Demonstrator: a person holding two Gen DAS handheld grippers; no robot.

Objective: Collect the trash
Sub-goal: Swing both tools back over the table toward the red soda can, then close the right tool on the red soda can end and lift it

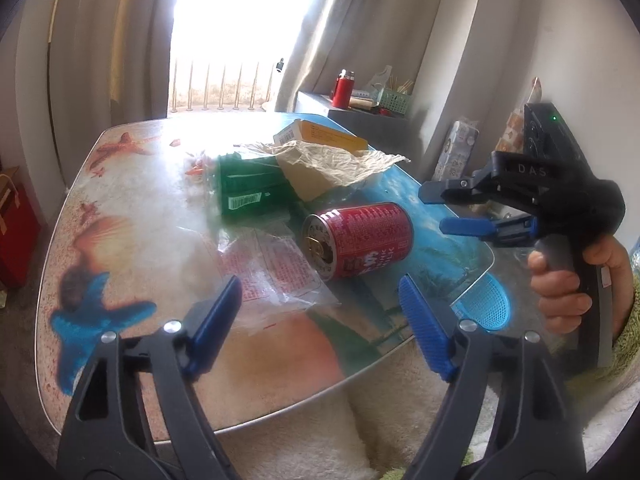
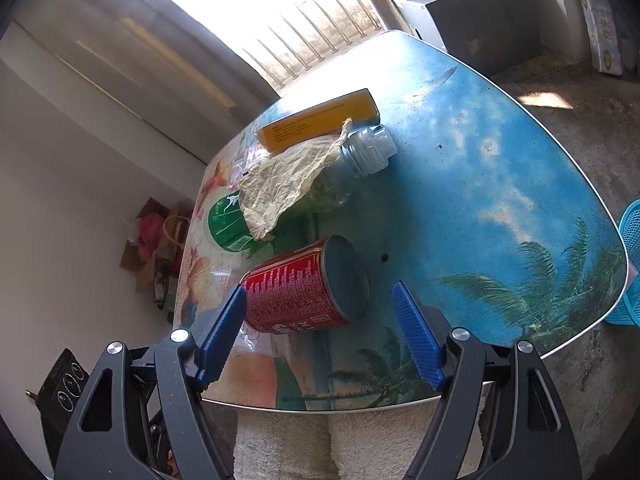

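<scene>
A red can (image 2: pixel 304 288) lies on its side on the table (image 2: pixel 480 152), near the paper (image 2: pixel 280 188). The right gripper (image 2: pixel 320 332) and left gripper (image 1: pixel 320 316) both stand wide, holding nothing.

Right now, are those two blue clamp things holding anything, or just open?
Left gripper: open, holding nothing.
Right gripper: open, holding nothing; the red can lies ahead of its jaws, ungripped.

Red can (image 2: pixel 304 288) lies on its side beside green bottle (image 2: pixel 228 220) under crumpled paper (image 2: pixel 280 188).
</scene>
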